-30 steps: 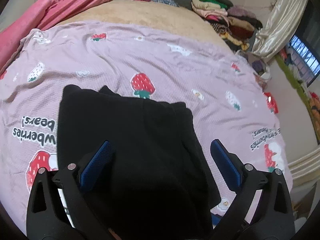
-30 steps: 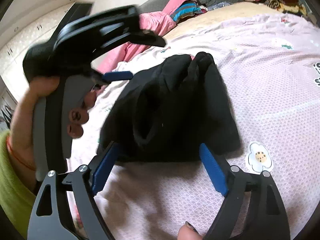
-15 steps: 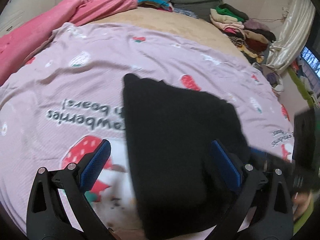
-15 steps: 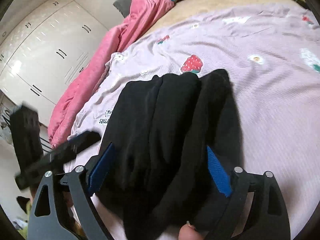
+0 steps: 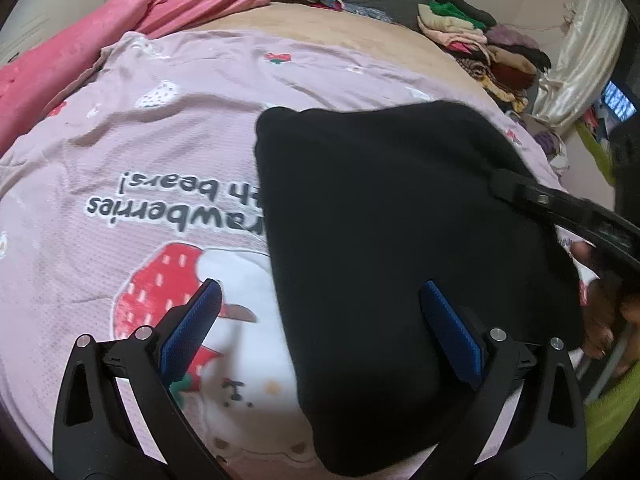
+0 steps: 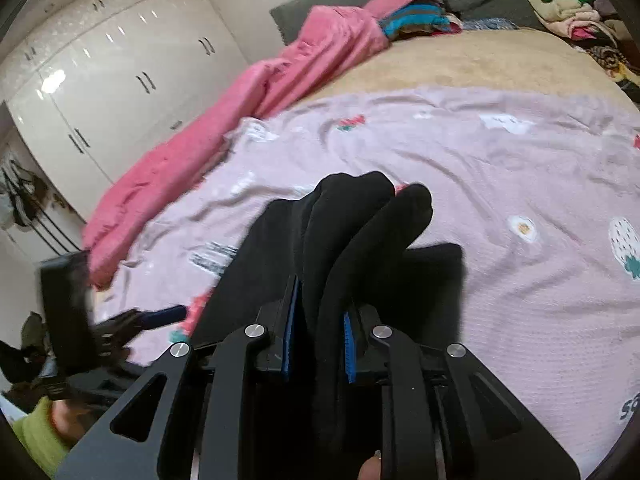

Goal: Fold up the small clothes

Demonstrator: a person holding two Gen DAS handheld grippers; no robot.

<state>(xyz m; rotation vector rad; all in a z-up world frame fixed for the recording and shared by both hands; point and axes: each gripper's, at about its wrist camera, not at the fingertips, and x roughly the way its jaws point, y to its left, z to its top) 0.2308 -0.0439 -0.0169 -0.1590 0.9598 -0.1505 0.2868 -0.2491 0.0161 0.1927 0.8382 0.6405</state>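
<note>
Pinching black garment (image 6: 348,240) folds, right gripper (image 6: 316,344) level; left gripper (image 5: 320,336) spread wide (hovering above bedsheet (image 5: 160,160)).

The bed (image 5: 320,36) carries a pink strawberry-print sheet (image 5: 168,128) spread over its tan cover, a folded black garment (image 5: 380,240) lying on that sheet, a rumpled pink blanket (image 5: 120,28) along one edge, and stacked clothes (image 5: 480,40) at the far corner.

**Black garment on the strawberry sheet**

The left gripper (image 5: 320,320) hovers with its jaws spread wide above the folded black garment (image 5: 400,240), which lies on the pink strawberry-print sheet (image 5: 160,140). The right gripper (image 5: 560,208) reaches onto the garment's right edge.
</note>
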